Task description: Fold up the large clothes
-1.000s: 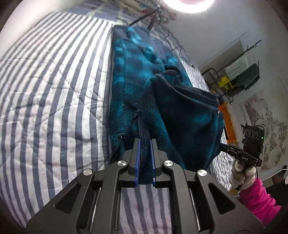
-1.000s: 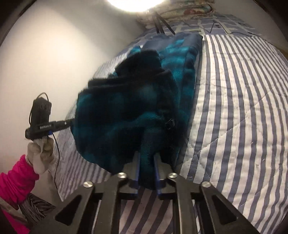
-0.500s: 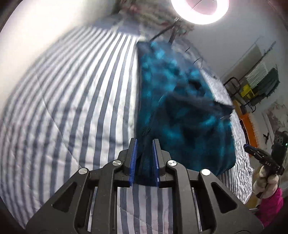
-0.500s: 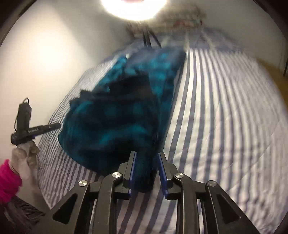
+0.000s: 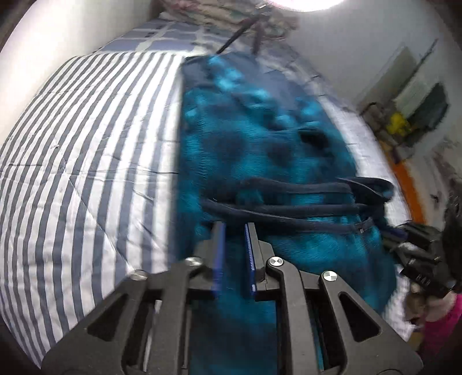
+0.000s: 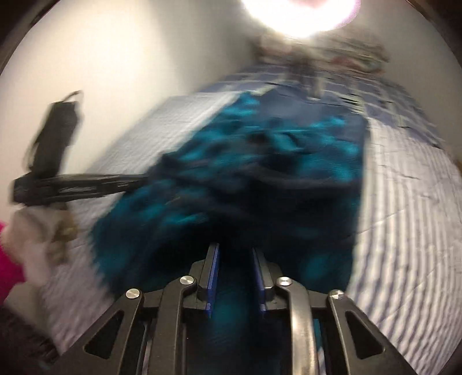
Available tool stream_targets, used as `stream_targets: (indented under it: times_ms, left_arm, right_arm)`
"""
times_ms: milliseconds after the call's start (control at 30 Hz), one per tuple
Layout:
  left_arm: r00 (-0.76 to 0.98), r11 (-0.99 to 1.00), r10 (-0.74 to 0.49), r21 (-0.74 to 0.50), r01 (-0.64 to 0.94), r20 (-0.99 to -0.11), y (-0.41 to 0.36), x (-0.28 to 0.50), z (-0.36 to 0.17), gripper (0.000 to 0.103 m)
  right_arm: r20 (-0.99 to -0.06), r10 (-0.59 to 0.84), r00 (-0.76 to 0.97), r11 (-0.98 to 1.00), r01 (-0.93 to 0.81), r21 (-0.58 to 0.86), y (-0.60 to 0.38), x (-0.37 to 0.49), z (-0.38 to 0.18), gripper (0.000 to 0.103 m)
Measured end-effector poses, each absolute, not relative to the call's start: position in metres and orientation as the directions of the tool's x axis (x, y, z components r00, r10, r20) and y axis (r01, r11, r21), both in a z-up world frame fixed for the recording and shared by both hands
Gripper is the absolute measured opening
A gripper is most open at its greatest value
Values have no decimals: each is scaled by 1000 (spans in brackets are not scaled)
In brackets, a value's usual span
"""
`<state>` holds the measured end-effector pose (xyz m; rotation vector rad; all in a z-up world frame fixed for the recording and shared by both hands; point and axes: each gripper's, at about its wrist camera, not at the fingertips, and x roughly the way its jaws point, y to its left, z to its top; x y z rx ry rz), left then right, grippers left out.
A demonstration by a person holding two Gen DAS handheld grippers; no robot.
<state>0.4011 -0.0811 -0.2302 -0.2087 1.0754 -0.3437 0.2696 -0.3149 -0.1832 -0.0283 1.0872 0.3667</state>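
A teal and navy fleece garment (image 5: 260,138) lies along the striped bed, its near half folded over, with dark hem bands just ahead of my fingers. My left gripper (image 5: 233,223) hovers over the fold, jaws slightly apart, fleece showing in the gap but not pinched. The right wrist view is blurred. There the fleece (image 6: 288,161) fills the middle and my right gripper (image 6: 235,245) sits over its near edge, jaws closing, dark fabric in the gap with no clear pinch. Each view shows the other gripper at the garment's far side: right (image 5: 418,259), left (image 6: 86,184).
The blue and white striped quilt (image 5: 86,144) covers the bed on both sides of the garment. A ring light (image 6: 300,17) on tripod legs (image 5: 234,40) stands at the head of the bed by pillows (image 5: 216,14). A clothes rack (image 5: 418,106) stands by the wall. A gloved hand (image 6: 31,230) holds the left gripper.
Both grippers carried the lifted near half of the fleece forward and down onto the rest. Their jaws, pinched on the fabric before, now stand slightly apart and the fleece lies flat.
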Motion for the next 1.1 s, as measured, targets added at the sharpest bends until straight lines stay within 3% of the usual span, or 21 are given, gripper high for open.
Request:
stream_targets:
  times_ms: [100,233,400,467,533,633,733,1100]
  left_arm:
    - [469,927,-376,-314,207,-799,-84,400,-240,14]
    - [462,923,-386,-326,206,-799,-81,394,-233,13]
    - [476,903,-429,-380,203,-768,-59,388,-193,14]
    - [489,892,-448,-406,197,-748,-49,396,-174,21]
    - [506,889,-452,-417,188,-735,-41,409,-158,40]
    - [515,880,-467,-436,189,-719,-35,439,-143,52]
    - [515,879,-467,-442,179,-719,-32,472,-141,52]
    - [463,847,-496,-526,73,-735,-23,596,-200,52]
  right_arm:
    - [-898,249,363,951,-265,157,-331,286,-213,5]
    - [-867,327,375,941,-212,263,-347,281,-207,6]
    - [-810,391,437,920,-197,338,-370,265,-172,28]
    - [-780,388,491,922,-206,329,-381,261,-154,28]
    - [-764,371,528,929,-194,316,-393,268,-139,30]
    - [-759,340,556,940,-174,293,-408,284,-125,36]
    - [-773,299,559,954,-156,256,-420,307,-122,53]
    - [-774,299,558,938,-22,346,-469,423,-167,53]
